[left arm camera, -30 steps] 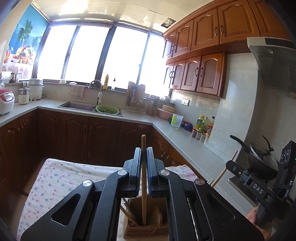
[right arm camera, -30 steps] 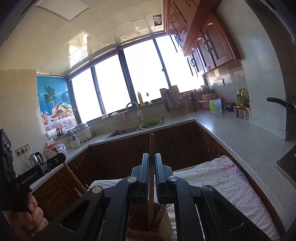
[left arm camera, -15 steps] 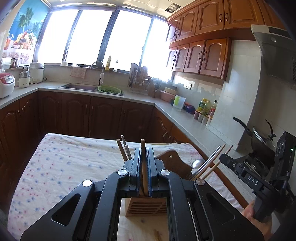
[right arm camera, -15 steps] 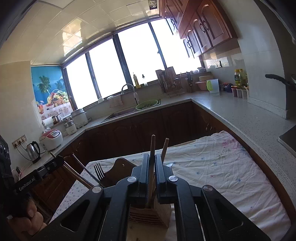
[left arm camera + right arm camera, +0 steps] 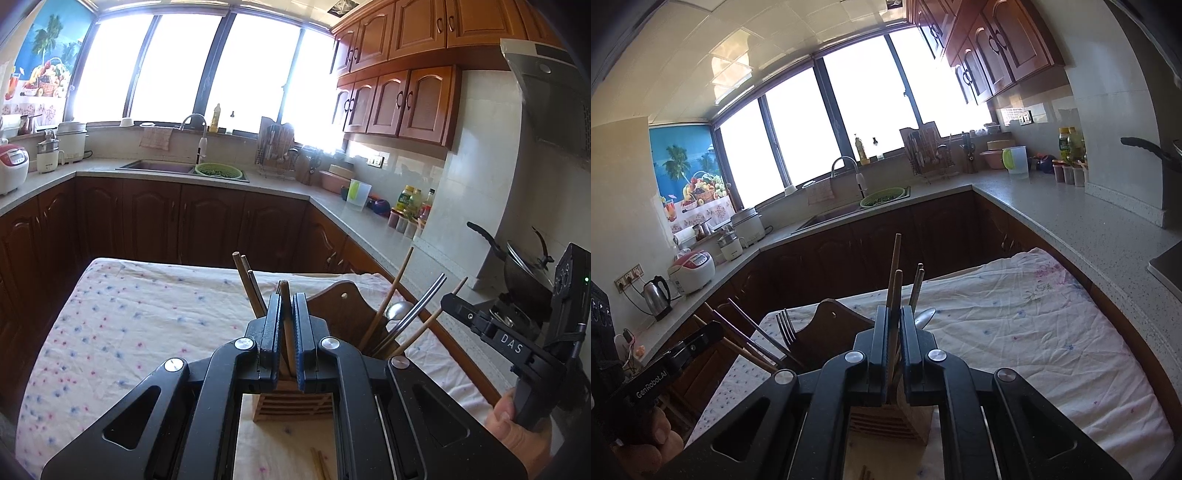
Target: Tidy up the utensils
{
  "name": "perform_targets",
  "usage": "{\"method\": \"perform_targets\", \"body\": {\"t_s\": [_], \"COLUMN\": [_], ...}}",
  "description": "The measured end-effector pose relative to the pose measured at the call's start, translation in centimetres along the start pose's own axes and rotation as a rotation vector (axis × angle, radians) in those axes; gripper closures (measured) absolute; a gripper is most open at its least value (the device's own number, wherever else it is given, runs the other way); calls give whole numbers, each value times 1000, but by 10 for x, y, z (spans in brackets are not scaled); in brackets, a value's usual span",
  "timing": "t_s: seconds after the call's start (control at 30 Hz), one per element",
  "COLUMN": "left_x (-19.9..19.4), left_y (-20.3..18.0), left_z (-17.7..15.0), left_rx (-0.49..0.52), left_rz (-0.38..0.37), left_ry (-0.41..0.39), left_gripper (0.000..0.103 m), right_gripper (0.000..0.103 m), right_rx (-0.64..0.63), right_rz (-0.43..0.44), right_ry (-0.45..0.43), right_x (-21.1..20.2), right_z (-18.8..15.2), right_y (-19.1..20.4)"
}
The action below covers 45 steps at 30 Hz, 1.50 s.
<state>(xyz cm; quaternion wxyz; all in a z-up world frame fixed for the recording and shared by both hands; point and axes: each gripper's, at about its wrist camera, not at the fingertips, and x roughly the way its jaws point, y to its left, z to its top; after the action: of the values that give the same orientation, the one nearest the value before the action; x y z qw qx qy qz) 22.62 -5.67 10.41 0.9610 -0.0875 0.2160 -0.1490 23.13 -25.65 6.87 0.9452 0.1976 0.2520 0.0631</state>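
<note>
A wooden chopstick (image 5: 286,325) is pinched in the left gripper (image 5: 287,306), another chopstick (image 5: 895,314) in the right gripper (image 5: 894,321), both over the wooden holder (image 5: 295,402). Beyond, a floral tablecloth (image 5: 147,317) is spread; farther off, countertop (image 5: 1052,206), sink (image 5: 159,167) and windows (image 5: 177,66) are seen.

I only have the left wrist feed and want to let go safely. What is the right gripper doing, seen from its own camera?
Observer: The right gripper is shut on a wooden chopstick. The stick's lower end goes down into the wooden holder.
Operator: What else stands there that I miss?
Observer: A fork, tines up, just left of the holder's back panel in the right wrist view.
</note>
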Motion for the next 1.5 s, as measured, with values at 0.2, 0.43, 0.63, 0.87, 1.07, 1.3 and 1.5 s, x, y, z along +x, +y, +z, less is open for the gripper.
{"method": "perform_targets", "body": {"t_s": [0.2,0.43,0.63,0.87,1.07,1.3,1.5], "left_x": [-7,-45,-75,-98,-119,-143,-153], "left_y": [0,-2,11,22,26,22,18], "left_z": [1,-4,-35,-77,-99,-120,-140], "left_rx": [-11,-31,-72,-91,-111,-99,-67], "left_rz": [-13,-2,50,113,128,144,161], "left_ry": [-4,-67,-72,-19,-9,-18,-3], "left_gripper": [98,57,43,29,26,22,22], "right_gripper": [88,51,19,9,8,3,2], "right_rx": [23,72,85,85,46,-23,-72], "right_rz": [9,17,29,37,40,34,13], "right_ry": [8,-27,-45,-16,-3,-40,-66], "right_x": [-1,-26,-53,-78,-100,-131,-146], "right_z": [-2,-2,-24,-74,-102,-121,-140], "right_y": [-2,-10,-14,-11,0,15,22]}}
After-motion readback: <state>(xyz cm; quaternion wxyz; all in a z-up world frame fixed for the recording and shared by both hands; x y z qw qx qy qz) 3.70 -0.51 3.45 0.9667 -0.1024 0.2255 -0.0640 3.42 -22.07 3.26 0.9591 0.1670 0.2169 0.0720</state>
